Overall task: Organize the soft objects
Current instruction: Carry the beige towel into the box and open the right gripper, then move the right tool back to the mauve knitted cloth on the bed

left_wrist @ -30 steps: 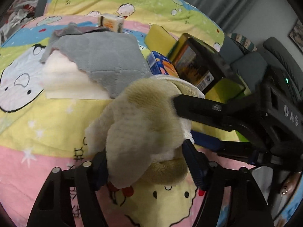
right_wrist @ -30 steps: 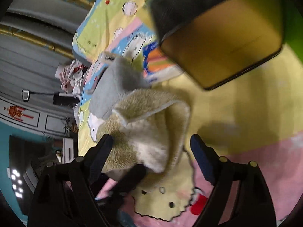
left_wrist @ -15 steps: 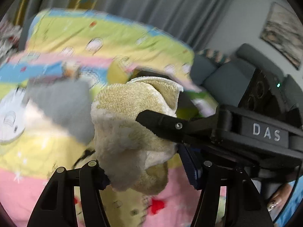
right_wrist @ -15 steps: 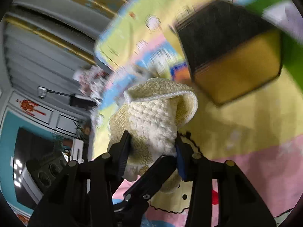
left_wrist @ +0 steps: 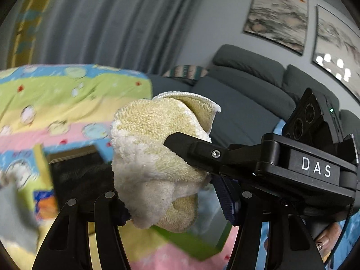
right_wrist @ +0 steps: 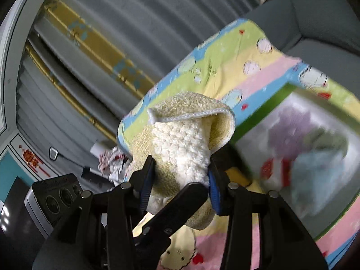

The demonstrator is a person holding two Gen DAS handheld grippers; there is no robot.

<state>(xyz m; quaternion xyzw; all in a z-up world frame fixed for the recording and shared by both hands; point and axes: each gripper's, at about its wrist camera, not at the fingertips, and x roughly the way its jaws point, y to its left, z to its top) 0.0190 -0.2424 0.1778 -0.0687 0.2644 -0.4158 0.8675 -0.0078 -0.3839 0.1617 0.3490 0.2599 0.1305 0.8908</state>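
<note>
Both tools grip one bunched cream-and-yellow towel [left_wrist: 157, 155], held in the air above a cartoon-print bedspread [left_wrist: 67, 103]. In the left wrist view the left tool [left_wrist: 173, 204] is part-closed, its blue-padded fingers [left_wrist: 225, 200] pressing the lower folds of the cloth, while a finger of the right tool [left_wrist: 191, 148] reaches in from the right and clamps the same bundle higher up. A person's fingers [left_wrist: 326, 238] show at the lower right edge, behind the right tool's black body marked DAS. In the right wrist view the right tool [right_wrist: 180, 177] is squeezed about halfway shut, both blue pads [right_wrist: 146, 186] sunk into the towel's white pile, and one black finger of the left tool crosses beneath it. The towel's hemmed edge [right_wrist: 191, 114] curls over the top of the bundle. Below and beyond the towel lies a green-rimmed box [right_wrist: 258, 121], blurred, with soft lilac, pale blue and red shapes inside that cannot be made out. A dark box [left_wrist: 76, 171] and a blue-and-orange carton [left_wrist: 45, 202] rest on the bedspread to the left. Farther back stand a grey sofa [left_wrist: 247, 85], grey curtains [left_wrist: 108, 22] and two framed pictures [left_wrist: 279, 18] on the wall
</note>
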